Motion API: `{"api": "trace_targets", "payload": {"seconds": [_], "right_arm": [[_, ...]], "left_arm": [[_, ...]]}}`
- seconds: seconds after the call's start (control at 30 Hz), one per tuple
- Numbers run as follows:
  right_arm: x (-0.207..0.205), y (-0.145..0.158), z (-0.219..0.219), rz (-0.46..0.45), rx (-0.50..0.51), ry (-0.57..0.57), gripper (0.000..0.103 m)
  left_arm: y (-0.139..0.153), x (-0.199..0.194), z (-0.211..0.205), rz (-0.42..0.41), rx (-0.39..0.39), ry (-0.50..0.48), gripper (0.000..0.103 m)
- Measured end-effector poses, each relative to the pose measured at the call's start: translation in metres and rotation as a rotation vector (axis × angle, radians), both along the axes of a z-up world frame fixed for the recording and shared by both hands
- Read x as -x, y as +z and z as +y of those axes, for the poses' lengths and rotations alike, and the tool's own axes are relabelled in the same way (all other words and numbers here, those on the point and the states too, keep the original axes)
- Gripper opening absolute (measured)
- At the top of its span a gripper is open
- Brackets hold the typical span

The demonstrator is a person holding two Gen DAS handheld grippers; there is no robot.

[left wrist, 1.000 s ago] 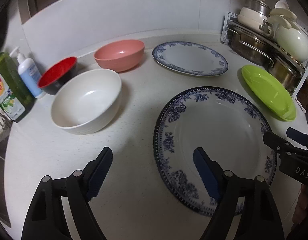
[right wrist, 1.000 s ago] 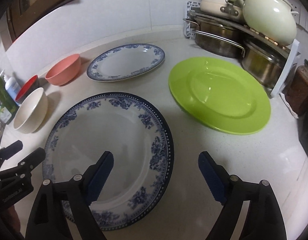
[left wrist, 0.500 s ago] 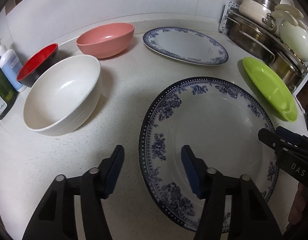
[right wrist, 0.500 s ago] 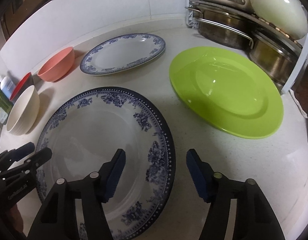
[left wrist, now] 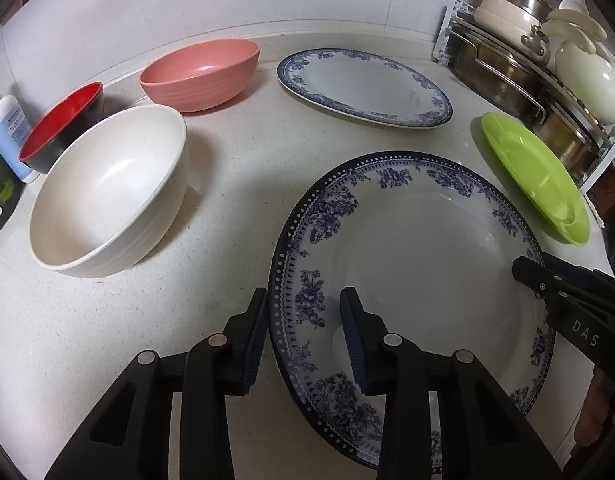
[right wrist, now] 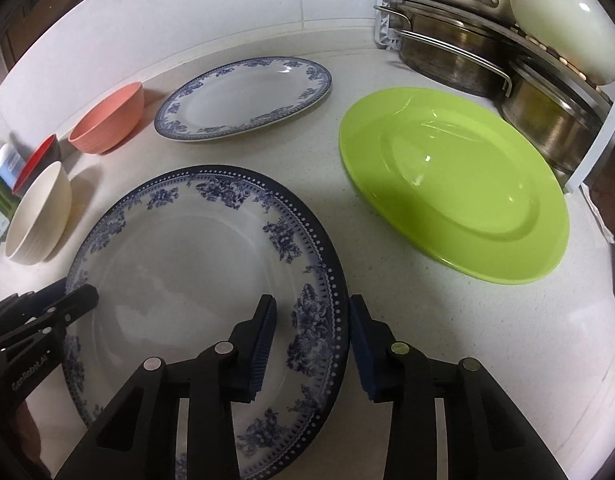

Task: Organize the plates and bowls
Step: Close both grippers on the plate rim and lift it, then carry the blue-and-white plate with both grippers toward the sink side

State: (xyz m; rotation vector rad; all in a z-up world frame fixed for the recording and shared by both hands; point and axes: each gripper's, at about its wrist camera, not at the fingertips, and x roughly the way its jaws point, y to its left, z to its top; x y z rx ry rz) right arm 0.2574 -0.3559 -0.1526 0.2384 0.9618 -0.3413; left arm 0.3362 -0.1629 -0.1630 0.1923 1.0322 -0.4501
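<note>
A large blue-and-white floral plate [left wrist: 423,264] [right wrist: 179,264] lies flat on the counter in front of me. My left gripper [left wrist: 303,320] is open and straddles its left rim, one finger outside the edge and one over the plate. At the opposite rim, my right gripper [right wrist: 311,320] is open in the same way. A smaller blue-rimmed plate [left wrist: 363,84] [right wrist: 243,100] sits behind, and a green plate [left wrist: 535,176] [right wrist: 451,184] to the right. On the left stand a white bowl [left wrist: 107,192], a pink bowl [left wrist: 199,76] and a red bowl [left wrist: 59,128].
A rack of steel pots and a pale lidded pot [left wrist: 519,76] [right wrist: 467,56] fills the back right corner. Soap bottles [left wrist: 3,128] stand at the far left against the white wall. The counter's front edge runs close on the right.
Both grippers have come down and forward onto the large plate's opposite rims, and their fingers have narrowed around the rims. The dishes have not moved.
</note>
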Motion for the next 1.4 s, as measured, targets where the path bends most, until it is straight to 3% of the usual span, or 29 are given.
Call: {"api": "trace_targets", "payload": {"seconds": [0.3, 0.73, 1.4], "right_arm": [[0.0, 0.004, 0.003, 0.02, -0.018, 0.0, 0.036], [0.009, 0.046, 0.039, -0.019, 0.012, 0.025, 0.036], [0.002, 0.086, 0.157, -0.095, 0.03, 0.227, 0.036]], "left_arm": [[0.004, 0.003, 0.004, -0.016, -0.016, 0.016, 0.035], [0.042, 0.015, 0.042, -0.066, 0.031, 0.069, 0.035], [0.086, 0.042, 0.171, -0.189, 0.05, 0.283, 0.035]]}}
